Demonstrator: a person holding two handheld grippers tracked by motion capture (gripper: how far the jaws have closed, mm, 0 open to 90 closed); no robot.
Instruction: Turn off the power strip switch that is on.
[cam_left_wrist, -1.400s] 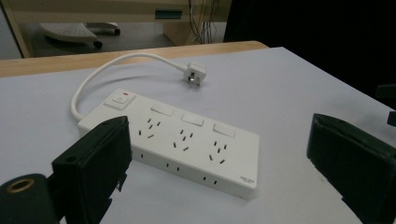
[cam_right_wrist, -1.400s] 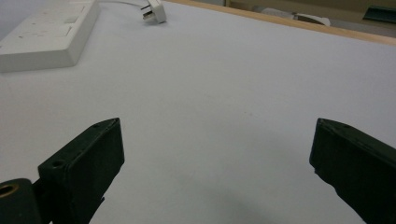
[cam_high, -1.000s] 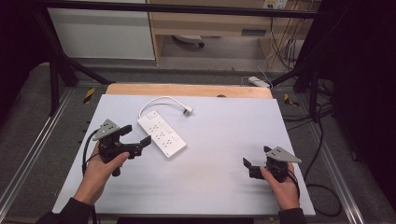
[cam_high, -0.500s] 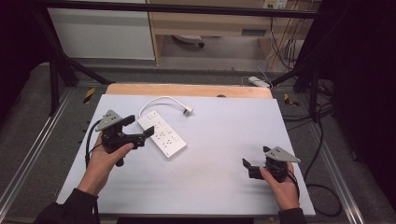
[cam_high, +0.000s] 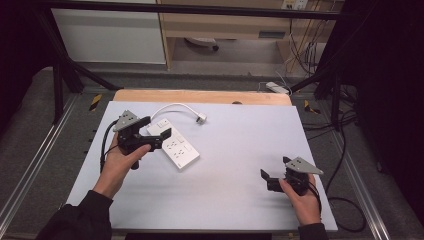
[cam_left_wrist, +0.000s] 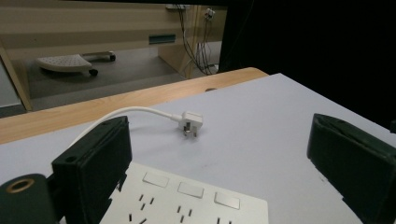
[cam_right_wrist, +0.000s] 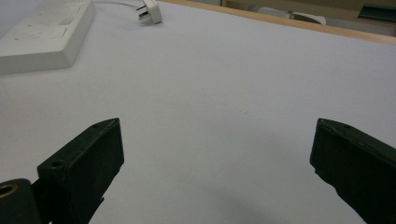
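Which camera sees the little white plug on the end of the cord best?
The left gripper view: the small white plastic plug sits near and sharp, prongs showing. In the high view it is tiny; in the right gripper view it is cut off at the top edge.

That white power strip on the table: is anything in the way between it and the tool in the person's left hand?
Nothing visible blocks it. The left tool hangs open right over the near end of the power strip, its jaws spread to either side of the strip. The strip's cord and plug lie beyond, out of the way.
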